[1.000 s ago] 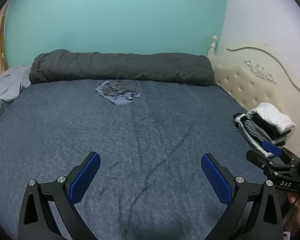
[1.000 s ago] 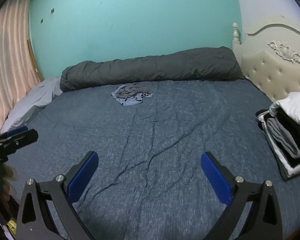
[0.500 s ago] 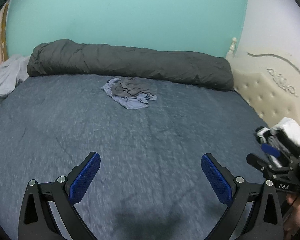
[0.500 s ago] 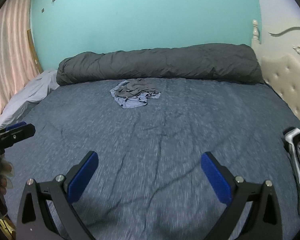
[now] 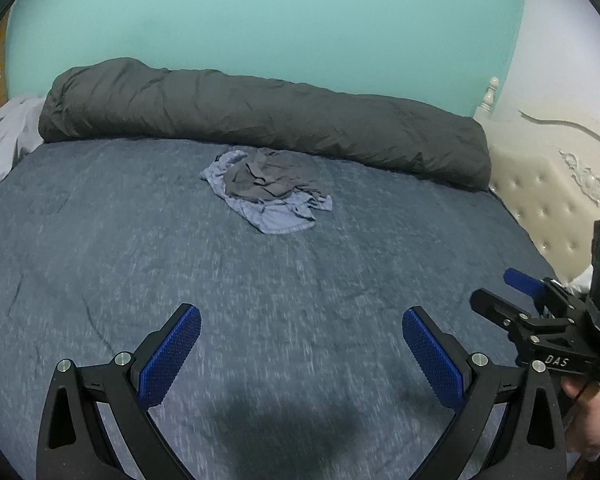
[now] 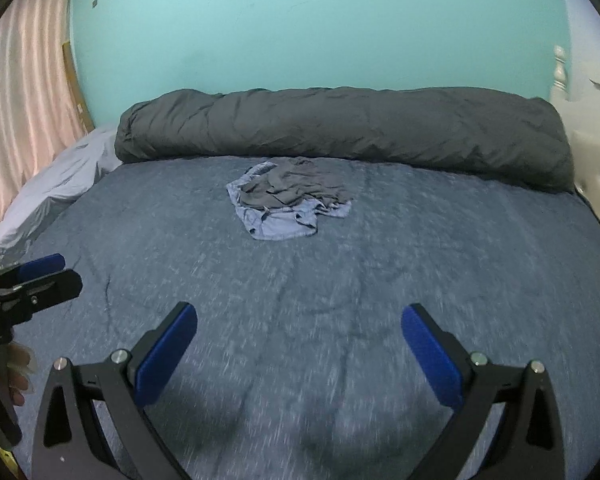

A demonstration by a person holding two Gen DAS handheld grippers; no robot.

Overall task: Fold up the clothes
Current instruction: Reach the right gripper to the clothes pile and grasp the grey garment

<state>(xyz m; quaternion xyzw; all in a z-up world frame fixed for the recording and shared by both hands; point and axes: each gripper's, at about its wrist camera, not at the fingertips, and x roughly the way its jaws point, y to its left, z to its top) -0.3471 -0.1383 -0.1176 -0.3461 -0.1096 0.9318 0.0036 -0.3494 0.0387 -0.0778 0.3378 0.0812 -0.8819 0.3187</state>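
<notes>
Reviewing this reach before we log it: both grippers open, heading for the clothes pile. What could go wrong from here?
1. The grey garment lies tangled on the light blue one; a pinch may lift both together.
2. The pile sits close to the rolled duvet; overreaching could snag it.
3. The left gripper and right gripper are near each other over the bedspread; converging on one small pile, they might collide or grab the bedspread.

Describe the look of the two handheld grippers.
Both are matte black frames with triangular cutouts and silver bolts. The left gripper and right gripper carry blue textured fingers. Seen from the left wrist, the right one bears white "DAS" lettering and a green light.
</notes>
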